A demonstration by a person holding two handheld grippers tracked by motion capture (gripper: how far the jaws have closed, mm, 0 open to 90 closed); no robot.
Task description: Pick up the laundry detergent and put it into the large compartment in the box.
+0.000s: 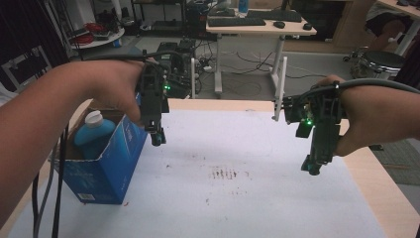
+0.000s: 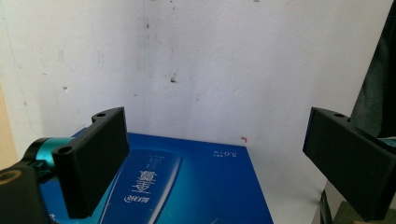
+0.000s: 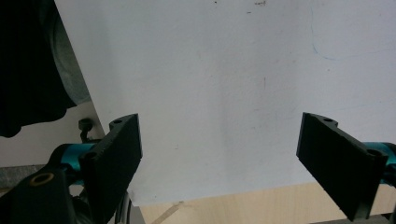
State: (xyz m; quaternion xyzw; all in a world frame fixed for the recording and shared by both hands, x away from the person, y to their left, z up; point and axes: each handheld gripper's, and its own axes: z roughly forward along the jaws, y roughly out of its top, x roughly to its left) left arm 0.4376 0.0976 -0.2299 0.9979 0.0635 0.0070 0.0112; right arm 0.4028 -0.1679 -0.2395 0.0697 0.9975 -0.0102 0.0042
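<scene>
The left hand-held gripper (image 1: 157,136) is held wide open and empty just beside the open blue cardboard box (image 1: 106,163), in which a blue plastic bottle with a white cap (image 1: 94,130) stands. An approach seems in hand; next, lowering over the bottle is called for. The right hand-held gripper (image 1: 313,166), also open and empty, hangs over the white-covered wooden tabletop (image 1: 257,198). Desks and cables are seen behind.

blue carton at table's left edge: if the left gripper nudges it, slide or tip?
The blue carton stands taller than its base looks wide, so a high push would probably tip it. The bottle standing inside likely adds weight up top, which may make tipping easier. Its open top means the thin walls could flex inward under the left gripper.
</scene>
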